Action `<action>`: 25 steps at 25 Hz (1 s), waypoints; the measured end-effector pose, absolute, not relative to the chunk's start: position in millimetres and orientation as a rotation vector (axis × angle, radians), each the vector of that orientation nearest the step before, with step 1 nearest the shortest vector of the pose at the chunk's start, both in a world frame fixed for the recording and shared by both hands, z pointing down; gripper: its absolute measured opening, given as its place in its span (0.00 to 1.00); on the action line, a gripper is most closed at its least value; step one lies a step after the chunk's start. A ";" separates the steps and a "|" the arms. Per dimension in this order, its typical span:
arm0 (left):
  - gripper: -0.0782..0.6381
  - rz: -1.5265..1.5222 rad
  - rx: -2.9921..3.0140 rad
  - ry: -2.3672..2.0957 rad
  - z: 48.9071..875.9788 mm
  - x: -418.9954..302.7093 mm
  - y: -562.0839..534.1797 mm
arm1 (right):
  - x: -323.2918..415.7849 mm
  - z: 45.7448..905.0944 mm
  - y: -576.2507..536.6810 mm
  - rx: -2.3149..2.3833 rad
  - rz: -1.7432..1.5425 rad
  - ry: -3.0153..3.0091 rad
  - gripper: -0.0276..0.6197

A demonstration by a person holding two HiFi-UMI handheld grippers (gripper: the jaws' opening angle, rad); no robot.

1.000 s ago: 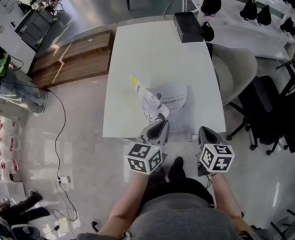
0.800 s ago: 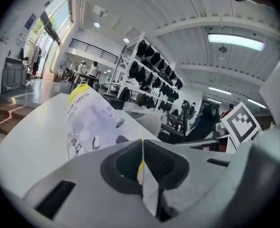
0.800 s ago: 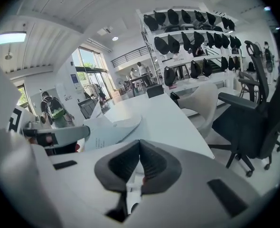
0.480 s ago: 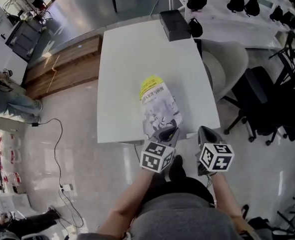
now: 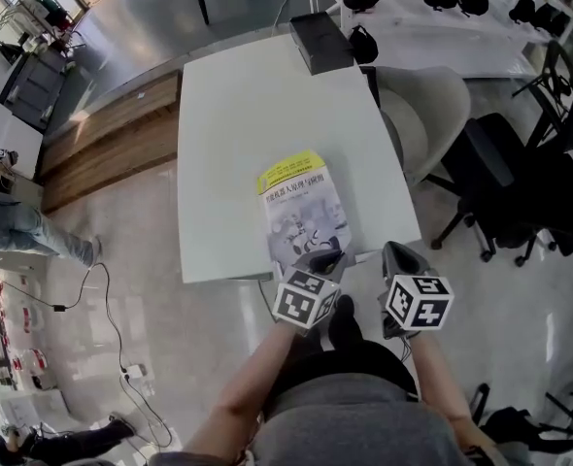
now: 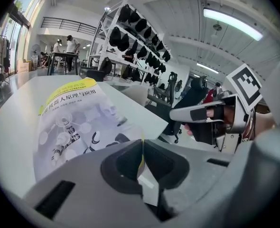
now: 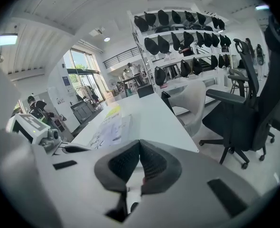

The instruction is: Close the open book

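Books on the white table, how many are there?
1. The book lies closed, cover up, near the table's front edge, with the left tool pinching its near corner. No other book shows.

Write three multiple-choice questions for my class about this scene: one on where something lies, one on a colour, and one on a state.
1. Where on the table does the book lie?
A. By the edge nearest the person
B. At the far edge, against the black box
C. Hanging off the left side

2. What colour is the band across the far end of the book's cover?
A. Red
B. Yellow
C. Green

3. What state is the book in?
A. Spread open, pages showing
B. Closed, front cover up
C. Standing upright on its spine

Answers:
1. A, as the head view shows the book reaching the near edge, just ahead of the grippers.
2. B, as the strip above the cover picture is yellow in both the head view and the left gripper view.
3. B, as only the printed cover shows and it lies flat.
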State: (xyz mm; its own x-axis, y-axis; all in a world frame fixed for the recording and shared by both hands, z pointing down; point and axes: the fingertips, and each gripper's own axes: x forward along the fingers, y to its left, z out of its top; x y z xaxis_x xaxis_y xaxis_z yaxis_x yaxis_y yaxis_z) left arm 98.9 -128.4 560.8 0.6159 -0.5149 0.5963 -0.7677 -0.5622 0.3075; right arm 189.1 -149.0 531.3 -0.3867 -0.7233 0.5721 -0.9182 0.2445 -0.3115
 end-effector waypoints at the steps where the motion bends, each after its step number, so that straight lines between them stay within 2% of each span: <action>1: 0.13 0.615 2.287 -0.996 562.0 99.1 -127.9 | 189.9 531.7 -148.5 1.523 0.889 -2.208 0.05; 25: 0.17 0.788 2.254 -0.833 585.4 121.7 -118.5 | 195.7 537.9 -145.0 1.544 0.910 -2.184 0.05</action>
